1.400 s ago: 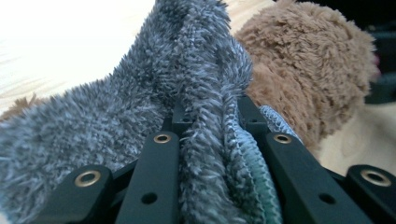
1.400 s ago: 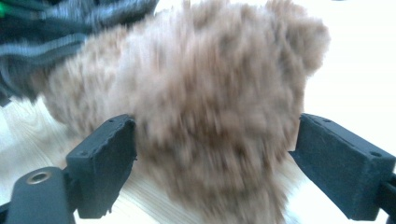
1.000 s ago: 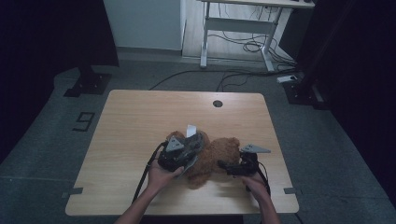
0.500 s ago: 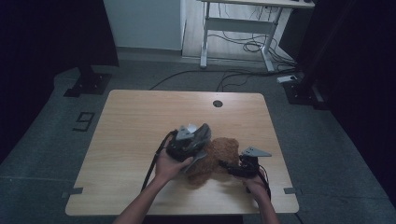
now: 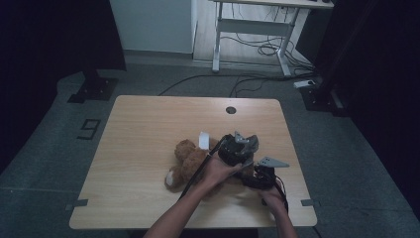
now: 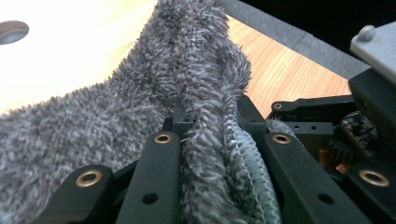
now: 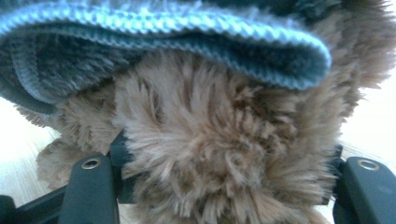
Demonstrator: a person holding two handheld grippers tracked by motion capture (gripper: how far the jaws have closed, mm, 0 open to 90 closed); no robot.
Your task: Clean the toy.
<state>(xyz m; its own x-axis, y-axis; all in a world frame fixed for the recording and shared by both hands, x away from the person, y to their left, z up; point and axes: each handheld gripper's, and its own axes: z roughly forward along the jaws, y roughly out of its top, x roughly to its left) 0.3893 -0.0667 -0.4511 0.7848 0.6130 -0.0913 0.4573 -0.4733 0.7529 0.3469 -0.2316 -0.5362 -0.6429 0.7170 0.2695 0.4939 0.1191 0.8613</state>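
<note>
A brown teddy bear (image 5: 190,158) with a white tag (image 5: 203,140) lies on the wooden table (image 5: 148,124), near its front right. My left gripper (image 5: 241,148) is over the bear's right part, shut on a fuzzy grey cloth (image 6: 116,107) with a teal knitted hem (image 6: 247,158). The left gripper view shows its jaws (image 6: 210,121) pinching a fold of that cloth. My right gripper (image 5: 250,177) sits low beside it. Its jaws (image 7: 226,154) have just been closing and now press brown plush (image 7: 210,107) between them. The grey cloth (image 7: 163,28) hangs over that plush.
A round cable hole (image 5: 231,109) sits at the table's far edge. Bare wood stretches to the left and far side. A white desk frame (image 5: 252,29) with floor cables (image 5: 257,79) stands behind, and a black stand base (image 5: 91,89) is at the left.
My left hand has carried the grey cloth to the right across the bear, uncovering the bear's left part and the white tag. The right hand has stayed where it was.
</note>
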